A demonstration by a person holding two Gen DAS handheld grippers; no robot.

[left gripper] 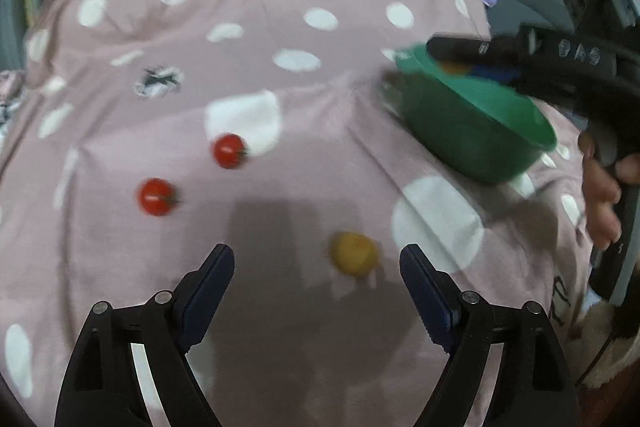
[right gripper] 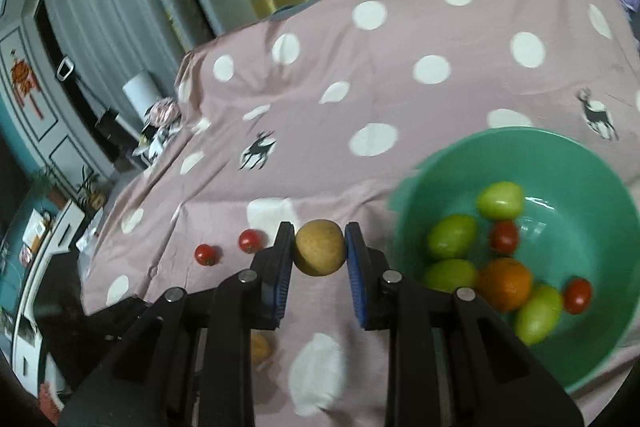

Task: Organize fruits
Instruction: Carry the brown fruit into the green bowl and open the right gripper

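most of the sorting looks done already: the green bowl (right gripper: pixel 600 195) sits on the pink polka-dot bedsheet (right gripper: pixel 360 75) with a fair heap in it, four green fruits (right gripper: pixel 451 237), an orange (right gripper: pixel 505 283) and a couple of cherry tomatoes (right gripper: pixel 503 235) resting against each other at the bottom. the right gripper (right gripper: pixel 319 251) is pinching a round yellow-brown fruit (right gripper: pixel 320 253) between its blue pads, held up off the cloth just beside the bowl's near rim, so i'd say this one is on its way in and only needs carrying across and letting go. what's left is still lying loose on the sheet: two cherry tomatoes (left gripper: pixel 229 151) near each other out in the open, and a small yellow fruit (left gripper: pixel 354 253) lying close ahead of the left gripper (left gripper: pixel 316 259), which hangs above the cloth with its fingers spread wide and nothing between them. that yellow one sits nearer its right finger than its left. by my count three pieces remain after the one in hand, so it seems well past halfway, though the blur hides whether anything else is tucked behind the bowl
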